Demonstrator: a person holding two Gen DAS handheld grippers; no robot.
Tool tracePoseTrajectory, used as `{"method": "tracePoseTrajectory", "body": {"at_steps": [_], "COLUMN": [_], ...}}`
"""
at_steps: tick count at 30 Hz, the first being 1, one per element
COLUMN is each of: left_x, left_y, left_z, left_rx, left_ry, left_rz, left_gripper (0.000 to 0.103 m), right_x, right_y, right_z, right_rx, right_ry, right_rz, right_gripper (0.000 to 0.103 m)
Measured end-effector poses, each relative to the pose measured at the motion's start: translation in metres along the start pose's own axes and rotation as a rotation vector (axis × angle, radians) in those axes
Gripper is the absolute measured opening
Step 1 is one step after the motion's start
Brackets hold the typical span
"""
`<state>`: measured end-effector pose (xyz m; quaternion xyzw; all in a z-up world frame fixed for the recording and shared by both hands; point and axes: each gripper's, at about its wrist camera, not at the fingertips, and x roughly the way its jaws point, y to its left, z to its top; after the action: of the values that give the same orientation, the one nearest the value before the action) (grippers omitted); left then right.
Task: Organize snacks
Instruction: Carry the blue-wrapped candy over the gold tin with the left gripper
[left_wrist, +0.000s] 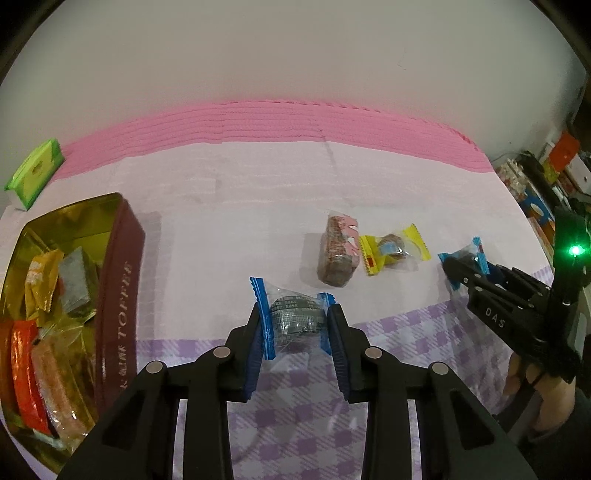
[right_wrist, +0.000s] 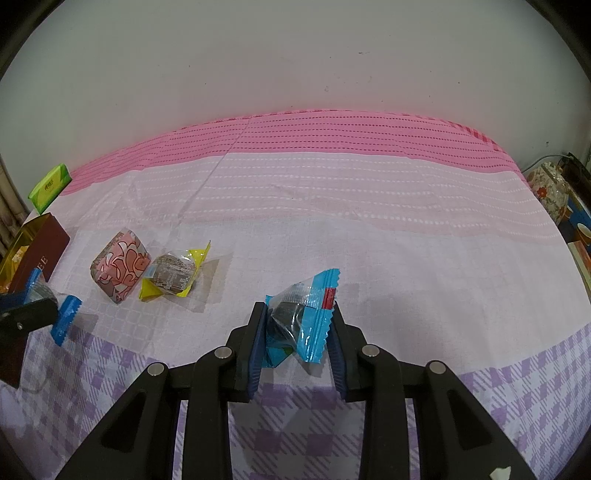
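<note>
Blue-ended snack, long axis crosswise, left claw gripping

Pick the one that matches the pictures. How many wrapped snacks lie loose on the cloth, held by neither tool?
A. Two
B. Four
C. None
A: only the pink-patterned snack and the yellow-wrapped snack lie free on the cloth, side by side; the left tool and right tool each grip a blue-wrapped snack.

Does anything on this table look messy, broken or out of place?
Nothing looks broken or spilled. Two wrapped snacks, a pink one and a yellow one, lie loose on the cloth outside the tin, and each gripper (left, right) pinches a blue-wrapped candy.
</note>
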<state>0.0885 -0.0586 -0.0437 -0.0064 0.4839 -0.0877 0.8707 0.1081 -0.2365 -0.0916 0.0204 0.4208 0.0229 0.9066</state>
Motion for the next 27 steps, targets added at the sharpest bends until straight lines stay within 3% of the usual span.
{"method": "tracePoseTrajectory", "body": {"at_steps": [18,27], "left_x": [-0.014,-0.035], "left_y": [0.013,0.044], "left_z": [0.004,0.02], "left_rx": [-0.019,-0.077], "left_ry": [-0.023,-0.084], "left_rz": [0.086,0.115], "left_gripper": [0.034,0.034], "right_x": [0.0,0.0], "right_y": [0.001,0.001], "right_z": [0.0,0.0], "right_rx": [-0.002,-0.002], "right_ry": [0.0,0.0], "right_rz": [-0.003,-0.004], "right_gripper": [0.03,0.03]}}
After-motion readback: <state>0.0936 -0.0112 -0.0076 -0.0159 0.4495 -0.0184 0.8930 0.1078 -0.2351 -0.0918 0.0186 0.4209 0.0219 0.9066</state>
